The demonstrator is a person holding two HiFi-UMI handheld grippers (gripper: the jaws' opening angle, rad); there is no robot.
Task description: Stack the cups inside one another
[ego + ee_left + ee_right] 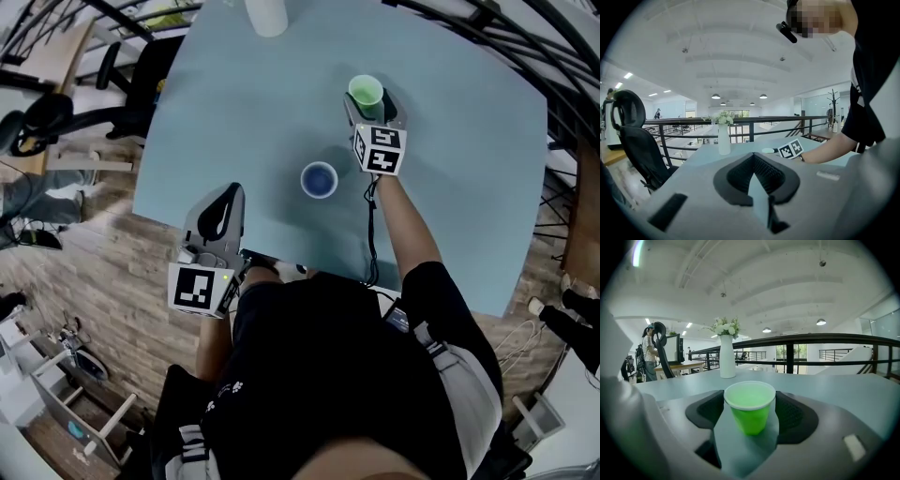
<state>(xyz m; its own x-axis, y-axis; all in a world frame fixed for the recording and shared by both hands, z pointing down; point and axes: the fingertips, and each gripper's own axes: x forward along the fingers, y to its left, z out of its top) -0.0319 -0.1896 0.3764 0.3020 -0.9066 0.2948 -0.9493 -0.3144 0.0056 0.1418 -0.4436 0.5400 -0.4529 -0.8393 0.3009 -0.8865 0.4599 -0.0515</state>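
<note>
Broadly, the pale surface [450,169] carries both cups. Left claw [230,193] idles at its near edge, tips together, empty. Right claw [373,103] gapes around the upright green cup [366,91], seemingly not squeezing; the blue cup [320,180] stands leftward, nearer the person.

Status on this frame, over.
Left gripper shut, empty. Right gripper open round green cup, upright on table. Blue cup apart, nearer. Nothing in the way.

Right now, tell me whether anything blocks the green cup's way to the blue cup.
Nothing visible does: only bare table lies between the green cup, flanked by the right gripper jaws, and the blue cup.
</note>
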